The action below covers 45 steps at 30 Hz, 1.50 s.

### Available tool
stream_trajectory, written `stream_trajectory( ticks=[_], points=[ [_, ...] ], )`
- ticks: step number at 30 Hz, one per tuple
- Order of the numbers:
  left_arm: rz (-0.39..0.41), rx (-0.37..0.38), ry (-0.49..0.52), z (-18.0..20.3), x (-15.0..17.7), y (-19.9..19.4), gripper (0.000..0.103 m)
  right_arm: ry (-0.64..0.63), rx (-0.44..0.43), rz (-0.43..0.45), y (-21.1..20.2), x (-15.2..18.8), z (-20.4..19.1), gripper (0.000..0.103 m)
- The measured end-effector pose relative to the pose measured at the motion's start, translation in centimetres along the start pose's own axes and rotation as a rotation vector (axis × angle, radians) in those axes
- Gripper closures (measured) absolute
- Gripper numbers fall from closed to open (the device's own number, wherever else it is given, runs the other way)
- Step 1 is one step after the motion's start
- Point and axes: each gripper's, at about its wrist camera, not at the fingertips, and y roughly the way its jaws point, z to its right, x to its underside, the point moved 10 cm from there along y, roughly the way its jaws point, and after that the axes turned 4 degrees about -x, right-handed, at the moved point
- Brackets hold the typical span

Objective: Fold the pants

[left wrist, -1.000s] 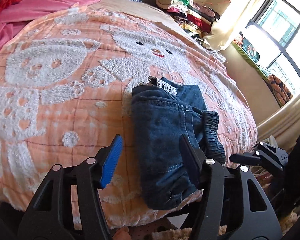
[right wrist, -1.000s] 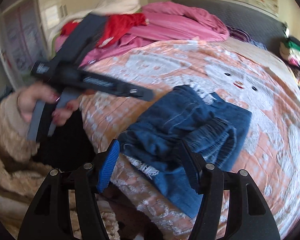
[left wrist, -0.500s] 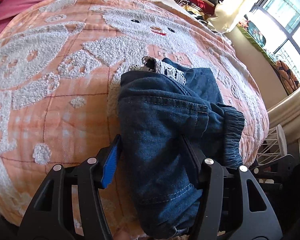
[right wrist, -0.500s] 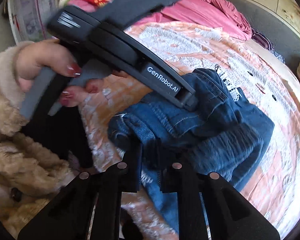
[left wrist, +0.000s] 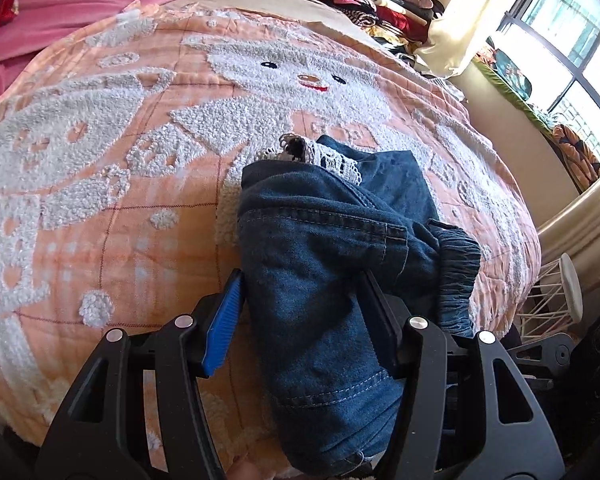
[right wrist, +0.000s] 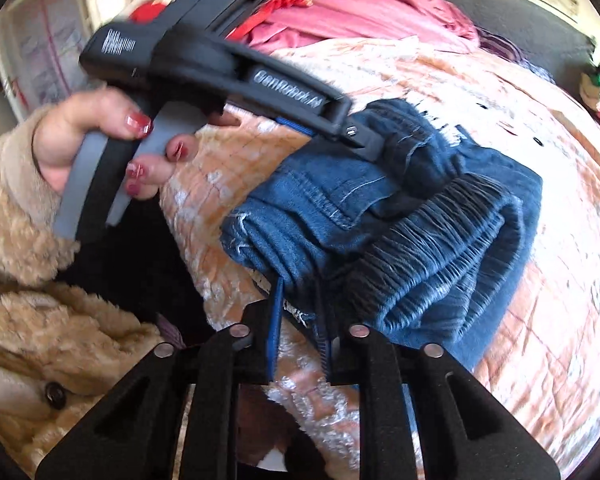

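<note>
Folded blue denim pants (left wrist: 320,240) lie bunched near the front edge of an orange bedspread (left wrist: 140,160) with white bear figures. A white lace trim shows at their far end. My left gripper (left wrist: 300,280) stands open, its two fingers straddling the near end of the pants. From the right wrist view the pants (right wrist: 420,208) show a gathered waistband at the right. My right gripper (right wrist: 300,284) pinches a lower denim edge between nearly closed jaws, which are opening slightly. The left gripper (right wrist: 364,140) reaches onto the pants from the upper left.
A hand (right wrist: 100,132) in a fuzzy beige sleeve (right wrist: 20,240) holds the left gripper. Pink bedding (left wrist: 80,0) lies at the bed's far end and stacked clothes (left wrist: 372,0) at the back. A white wire stand (left wrist: 556,292) and a window (left wrist: 560,40) are on the right.
My right gripper's jaws went from wide open to nearly shut on the denim edge. Both grippers came down closer to the pants, and the left one now straddles them.
</note>
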Motion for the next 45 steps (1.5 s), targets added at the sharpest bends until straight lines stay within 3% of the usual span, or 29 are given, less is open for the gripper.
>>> stream_trajectory(
  ticks=[12, 18, 23, 28, 35, 45],
  points=[
    [0.036, -0.002, 0.003, 0.4, -0.3, -1.2, 0.054, 0.129, 0.051, 0.099, -3.8, -0.4, 1.3, 0.076],
    [0.062, 0.0, 0.002, 0.7, -0.5, -2.2, 0.054, 0.181, 0.089, 0.149, -5.5, -0.8, 2.3, 0.062],
    [0.085, -0.004, 0.006, 0.7, -0.5, -3.2, 0.051, 0.233, 0.132, 0.203, -6.9, -1.3, 3.5, 0.042],
    [0.102, -0.013, 0.013, 0.7, -0.6, -3.9, 0.048, 0.273, 0.182, 0.248, -8.5, -1.7, 5.0, 0.037],
    [0.114, -0.043, 0.029, 0.5, -0.2, -4.4, 0.043, 0.346, 0.25, 0.268, -9.8, -1.2, 7.6, 0.021],
    [0.095, -0.05, 0.02, -0.1, 0.6, -3.7, 0.036, 0.428, 0.296, 0.24, -9.1, 0.0, 10.5, 0.02]
  ],
)
